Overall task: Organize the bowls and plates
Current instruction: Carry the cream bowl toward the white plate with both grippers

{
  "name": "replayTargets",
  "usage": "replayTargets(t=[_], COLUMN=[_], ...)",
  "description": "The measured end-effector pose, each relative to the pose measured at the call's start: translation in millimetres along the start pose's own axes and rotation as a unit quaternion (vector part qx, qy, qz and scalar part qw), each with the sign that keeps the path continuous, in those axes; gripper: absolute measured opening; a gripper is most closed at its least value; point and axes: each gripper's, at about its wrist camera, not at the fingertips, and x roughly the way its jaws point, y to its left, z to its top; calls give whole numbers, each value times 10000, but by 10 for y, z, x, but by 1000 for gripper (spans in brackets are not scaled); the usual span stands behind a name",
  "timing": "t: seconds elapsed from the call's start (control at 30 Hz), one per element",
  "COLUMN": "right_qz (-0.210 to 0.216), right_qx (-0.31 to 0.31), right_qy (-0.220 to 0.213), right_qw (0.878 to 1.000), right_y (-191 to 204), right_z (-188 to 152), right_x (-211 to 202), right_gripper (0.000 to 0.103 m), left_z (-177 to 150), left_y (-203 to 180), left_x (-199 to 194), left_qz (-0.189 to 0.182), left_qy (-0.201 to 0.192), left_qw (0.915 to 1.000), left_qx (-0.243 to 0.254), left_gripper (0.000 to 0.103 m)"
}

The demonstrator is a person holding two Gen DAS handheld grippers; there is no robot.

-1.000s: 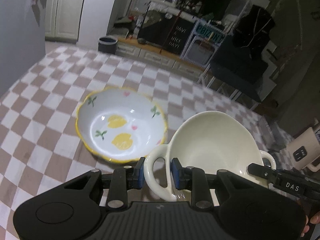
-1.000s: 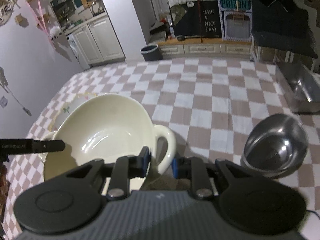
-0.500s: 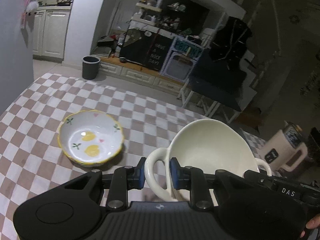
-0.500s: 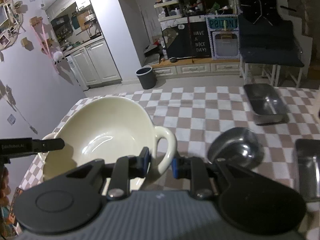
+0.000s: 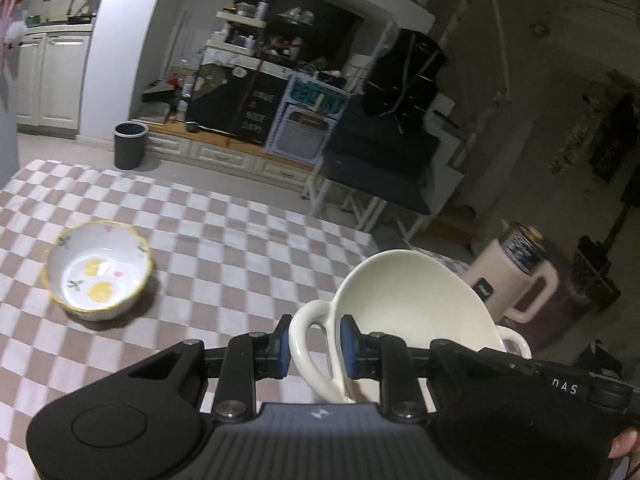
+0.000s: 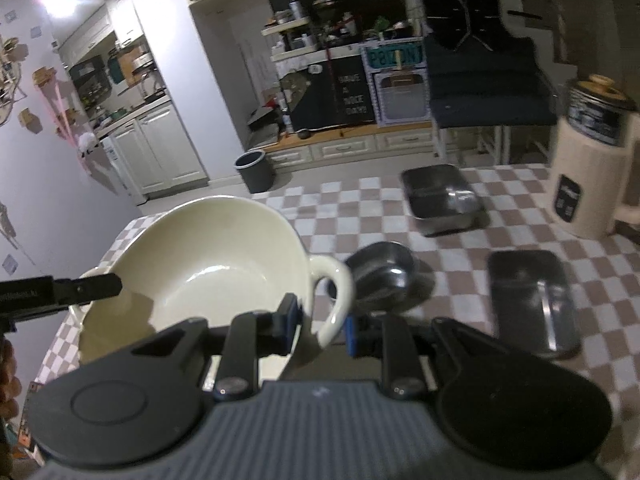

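Checked tablecloth (image 5: 224, 240), brown and white squares, covered the table across both wrist views.

Cream two-handled bowl (image 6: 208, 264) was the largest item in play. It was held up off the cloth between the two grippers, tilted, its inside empty. In the left wrist view the same bowl sat at lower right with one loop handle toward the camera.

Cream kettle (image 6: 588, 176) with a dark lid stood on the cloth at far right, near the table's far edge.

Lemon-patterned bowl (image 5: 98, 270), yellow rim, rested upright on the cloth well to the left of the held bowl and apart from it.

Three steel pieces lay on the right part of the cloth: a deep rectangular steel pan (image 6: 442, 200) farthest back, a flat steel tray (image 6: 534, 300) nearer the camera, and a round steel bowl (image 6: 382, 274) just beyond the cream bowl's handle. The round one was blurred.

Left gripper (image 5: 314, 342): jaws pinched on one loop handle, blue pads against both sides of it.

Right gripper (image 6: 320, 320): jaws closed on the opposite handle, the loop passing between the pads.

A fingertip (image 5: 624, 442) showed at the lower right edge of the left view.
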Motion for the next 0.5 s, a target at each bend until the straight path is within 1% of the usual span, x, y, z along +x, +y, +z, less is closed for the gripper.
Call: replayTargets(t=[0.23, 0.43, 0.5], right_qz=[-271, -512, -595], right_qx=[212, 312, 298], right_qy=[77, 127, 162], right_qw=[9994, 9981, 9976], right_y=[-333, -552, -582], right_z=[-134, -276, -293], right_x=[-160, -305, -288], right_gripper=[28, 29, 29], left_z=[-158, -311, -380], left_y=[-330, -536, -575], left_x=[165, 354, 428], left_qz=[-317, -431, -437], left_qy=[166, 396, 479], left_qw=[9993, 9981, 9976], left_qx=[68, 193, 224], left_gripper=[25, 25, 25])
